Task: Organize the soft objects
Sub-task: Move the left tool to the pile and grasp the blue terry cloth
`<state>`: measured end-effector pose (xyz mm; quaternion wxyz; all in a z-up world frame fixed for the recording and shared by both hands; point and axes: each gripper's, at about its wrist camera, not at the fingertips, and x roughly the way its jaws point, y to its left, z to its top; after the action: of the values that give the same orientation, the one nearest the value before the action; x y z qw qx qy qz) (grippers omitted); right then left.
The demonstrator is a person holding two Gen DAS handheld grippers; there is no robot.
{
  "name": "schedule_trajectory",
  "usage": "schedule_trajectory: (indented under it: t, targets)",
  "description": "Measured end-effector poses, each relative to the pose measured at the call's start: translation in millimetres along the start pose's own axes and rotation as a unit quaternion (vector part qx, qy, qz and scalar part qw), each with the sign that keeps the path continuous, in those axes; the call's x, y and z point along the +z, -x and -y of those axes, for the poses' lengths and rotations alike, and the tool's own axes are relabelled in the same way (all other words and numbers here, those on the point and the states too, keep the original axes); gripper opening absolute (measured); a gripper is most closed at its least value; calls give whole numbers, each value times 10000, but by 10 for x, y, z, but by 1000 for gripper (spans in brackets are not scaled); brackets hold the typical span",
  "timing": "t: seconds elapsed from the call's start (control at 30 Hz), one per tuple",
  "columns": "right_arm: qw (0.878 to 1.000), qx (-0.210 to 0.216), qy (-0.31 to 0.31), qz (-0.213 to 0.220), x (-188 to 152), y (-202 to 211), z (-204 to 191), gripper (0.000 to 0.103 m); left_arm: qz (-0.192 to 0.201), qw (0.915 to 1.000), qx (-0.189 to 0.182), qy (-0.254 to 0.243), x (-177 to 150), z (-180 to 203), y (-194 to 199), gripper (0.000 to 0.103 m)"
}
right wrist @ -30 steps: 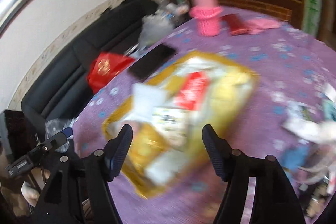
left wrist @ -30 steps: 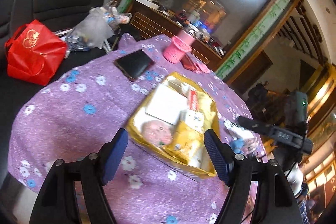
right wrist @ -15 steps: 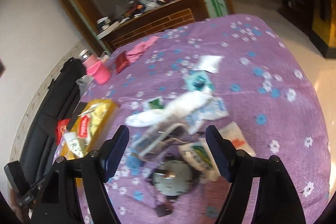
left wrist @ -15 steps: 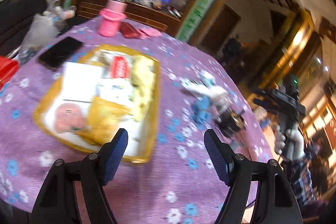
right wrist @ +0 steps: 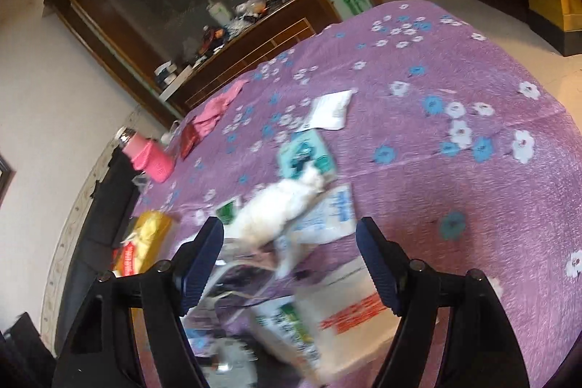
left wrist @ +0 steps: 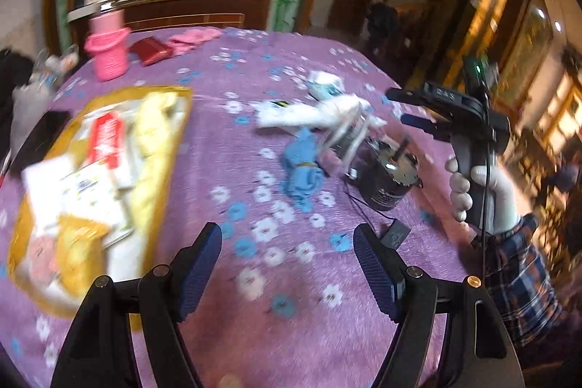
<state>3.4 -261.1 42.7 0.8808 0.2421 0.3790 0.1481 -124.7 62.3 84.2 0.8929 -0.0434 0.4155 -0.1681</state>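
A white plush toy [right wrist: 280,206] lies among flat packets [right wrist: 327,217] on the purple flowered cloth [right wrist: 436,79]; it also shows in the left wrist view [left wrist: 320,113]. A blue soft cloth [left wrist: 303,162] lies beside it. A gold tray [left wrist: 98,97] at the left holds several packets and a yellow soft item [left wrist: 154,140]. My left gripper [left wrist: 287,260] is open and empty above bare cloth. My right gripper [right wrist: 289,257] is open and empty just above the plush toy and packets; it shows held in a gloved hand in the left wrist view [left wrist: 414,108].
A dark round motor-like can [left wrist: 387,173] with a wire sits right of the blue cloth. A pink bottle [left wrist: 107,48], a red wallet [left wrist: 151,50] and a pink cloth [left wrist: 192,37] stand at the far edge. A black sofa [right wrist: 105,206] lies beyond the table's left side.
Both views have swung from the gold tray toward the pile of loose items on the right. My right gripper has come down closer to the white plush toy. Both stay open.
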Motion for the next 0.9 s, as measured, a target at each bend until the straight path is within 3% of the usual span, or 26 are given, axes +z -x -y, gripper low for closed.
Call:
schedule_trajectory:
  t: [0.07, 0.33, 0.53, 0.6, 0.7, 0.9]
  targets:
    - [9998, -154, -46, -137, -22, -32, 108, 74, -93, 9998, 27, -185, 57, 102, -193, 78]
    - [9995, 28, -305, -59, 6, 28, 187, 77, -304, 9974, 7, -651, 387, 247, -918, 71]
    - [9984, 75, -556, -58, 27, 42, 290, 79, -648, 9934, -339, -881, 539, 244, -1365, 71]
    - [9981, 43, -621, -35, 33, 48, 326, 79, -787, 9919, -301, -948, 525, 272, -1506, 48]
    - [9971, 0, -767, -22, 40, 50, 389, 79, -712, 9931, -347, -861, 516, 256, -1491, 35]
    - [9958, -75, -909, -80, 40, 21, 462, 79, -314, 9979, -448, -342, 520, 60, -1146, 35]
